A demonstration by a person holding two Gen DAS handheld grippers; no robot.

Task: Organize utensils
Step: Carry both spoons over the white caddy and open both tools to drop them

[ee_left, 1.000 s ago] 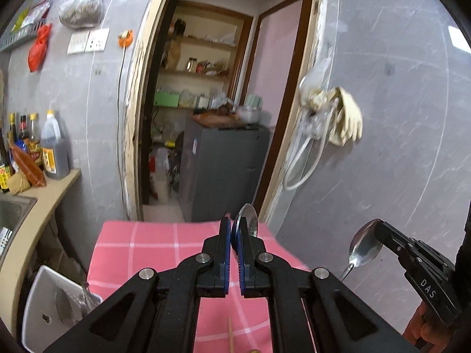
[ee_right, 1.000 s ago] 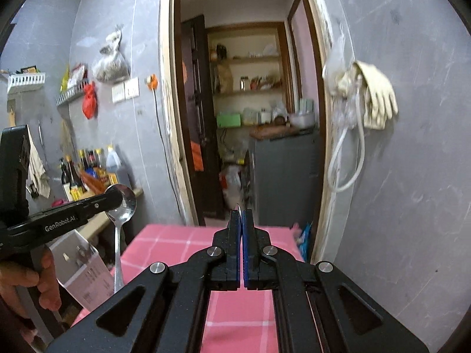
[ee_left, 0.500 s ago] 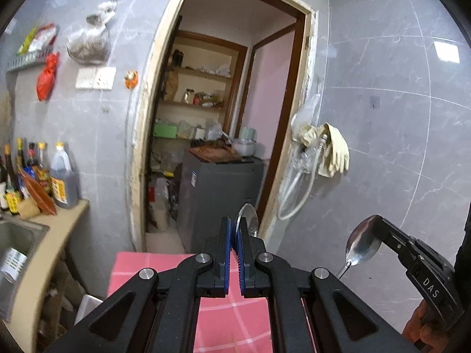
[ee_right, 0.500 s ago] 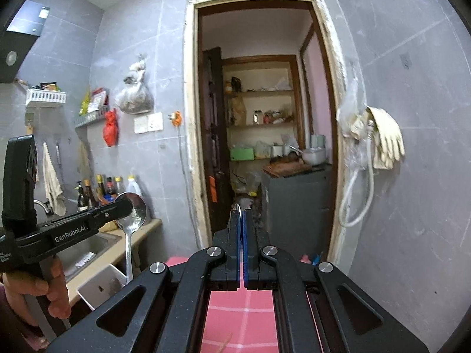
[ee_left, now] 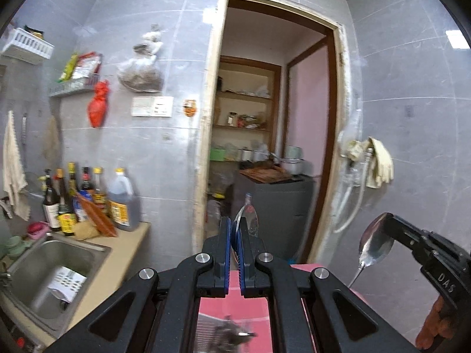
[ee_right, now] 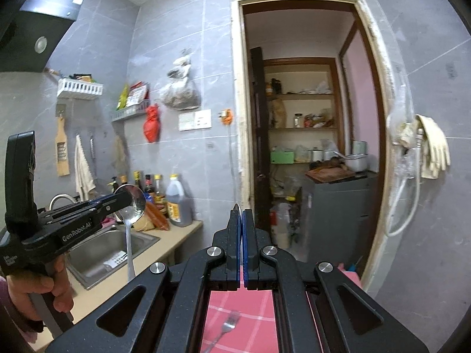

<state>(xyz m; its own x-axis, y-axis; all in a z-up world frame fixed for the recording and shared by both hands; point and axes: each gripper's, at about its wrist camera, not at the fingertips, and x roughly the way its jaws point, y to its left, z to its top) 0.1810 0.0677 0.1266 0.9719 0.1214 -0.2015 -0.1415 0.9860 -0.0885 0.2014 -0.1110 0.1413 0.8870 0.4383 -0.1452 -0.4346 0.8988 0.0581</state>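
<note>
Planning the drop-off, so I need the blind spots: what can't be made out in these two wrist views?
- Left spoon: handle hidden behind the left tongs, left wrist view.
- Right spoon: nearly all hidden inside the right tongs, right wrist view.
- Fork on the pink cloth: handle cut off by the right tongs' frame; only a blur in the left wrist view.

Glossy metal spoons [ee_left: 375, 245] and sink [ee_right: 97, 253], matt black plastic grippers [ee_right: 241, 223], pink checked cloth [ee_right: 241, 317], smooth grey wall tiles [ee_left: 412, 132].
</note>
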